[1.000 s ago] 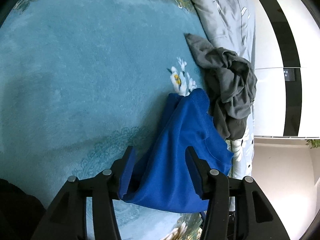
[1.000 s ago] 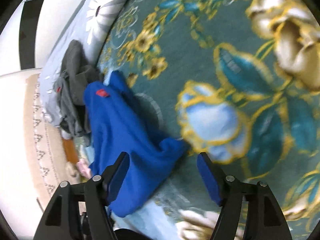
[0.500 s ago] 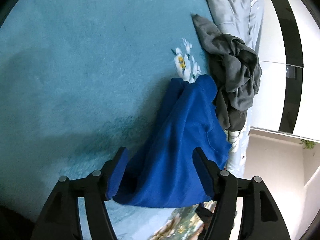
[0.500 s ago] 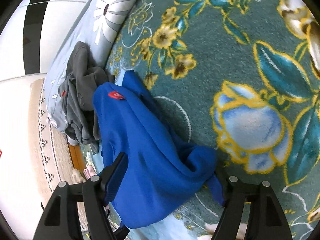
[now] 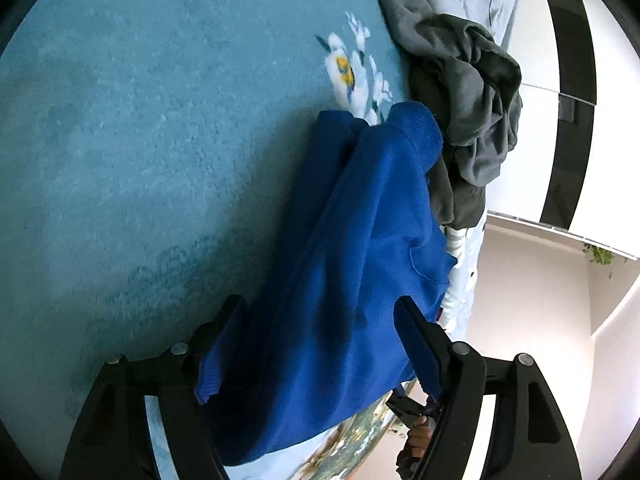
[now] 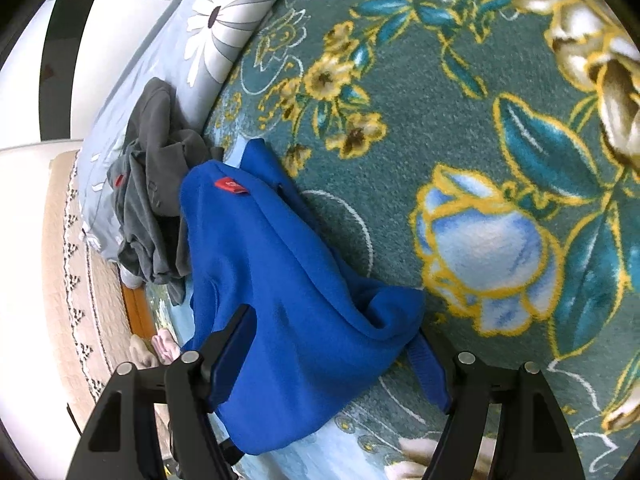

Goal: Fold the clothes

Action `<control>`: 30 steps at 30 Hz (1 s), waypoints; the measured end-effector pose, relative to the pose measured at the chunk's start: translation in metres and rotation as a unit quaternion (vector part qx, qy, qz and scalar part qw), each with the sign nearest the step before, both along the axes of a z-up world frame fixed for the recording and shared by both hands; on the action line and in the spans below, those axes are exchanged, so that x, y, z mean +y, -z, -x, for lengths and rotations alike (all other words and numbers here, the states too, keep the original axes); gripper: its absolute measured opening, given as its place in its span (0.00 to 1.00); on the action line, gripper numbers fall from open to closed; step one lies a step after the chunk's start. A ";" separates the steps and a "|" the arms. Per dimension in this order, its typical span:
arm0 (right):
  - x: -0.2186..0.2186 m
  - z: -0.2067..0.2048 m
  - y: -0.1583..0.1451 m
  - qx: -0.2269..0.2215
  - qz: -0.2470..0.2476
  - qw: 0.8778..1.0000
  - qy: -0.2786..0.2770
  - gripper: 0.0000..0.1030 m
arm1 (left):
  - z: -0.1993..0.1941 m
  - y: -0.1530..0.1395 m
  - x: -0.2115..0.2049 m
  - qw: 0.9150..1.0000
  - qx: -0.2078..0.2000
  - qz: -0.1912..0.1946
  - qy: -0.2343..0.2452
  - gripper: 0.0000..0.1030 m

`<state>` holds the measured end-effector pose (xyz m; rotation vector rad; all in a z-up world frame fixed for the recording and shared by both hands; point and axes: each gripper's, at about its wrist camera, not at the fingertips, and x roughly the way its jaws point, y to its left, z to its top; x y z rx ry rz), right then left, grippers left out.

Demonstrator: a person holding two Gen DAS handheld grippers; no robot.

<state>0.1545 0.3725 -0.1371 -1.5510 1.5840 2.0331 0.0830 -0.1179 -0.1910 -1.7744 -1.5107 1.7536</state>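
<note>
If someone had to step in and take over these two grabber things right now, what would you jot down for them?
Left gripper: its jaws have just been opening; the blue sweater lies between them, not pinched.
Right gripper: open, the same sweater's bunched end between its fingers, no firm grip visible.
Things: the blue sweater lies crumpled on the floral blanket, its red label facing up. A gray garment sits in a heap beside it, touching it, near the bed's edge.
Done: nothing folded yet.
Left: spread the sweater flat, fold it, then probably do the gray one.
</note>
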 end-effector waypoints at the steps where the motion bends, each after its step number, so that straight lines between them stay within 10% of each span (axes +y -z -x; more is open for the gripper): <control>1: 0.001 0.000 -0.003 0.001 -0.002 1.000 -0.004 0.75 | 0.001 0.000 0.000 1.000 0.004 -0.005 -0.001 0.72; 13: 0.028 0.009 -0.044 0.023 -0.084 0.993 -0.074 0.75 | 0.004 -0.007 0.027 0.995 0.053 0.055 0.072 0.30; 30: 0.023 0.094 0.018 0.025 -0.054 0.985 -0.163 0.75 | 0.000 0.007 0.024 0.995 0.050 0.064 0.053 0.31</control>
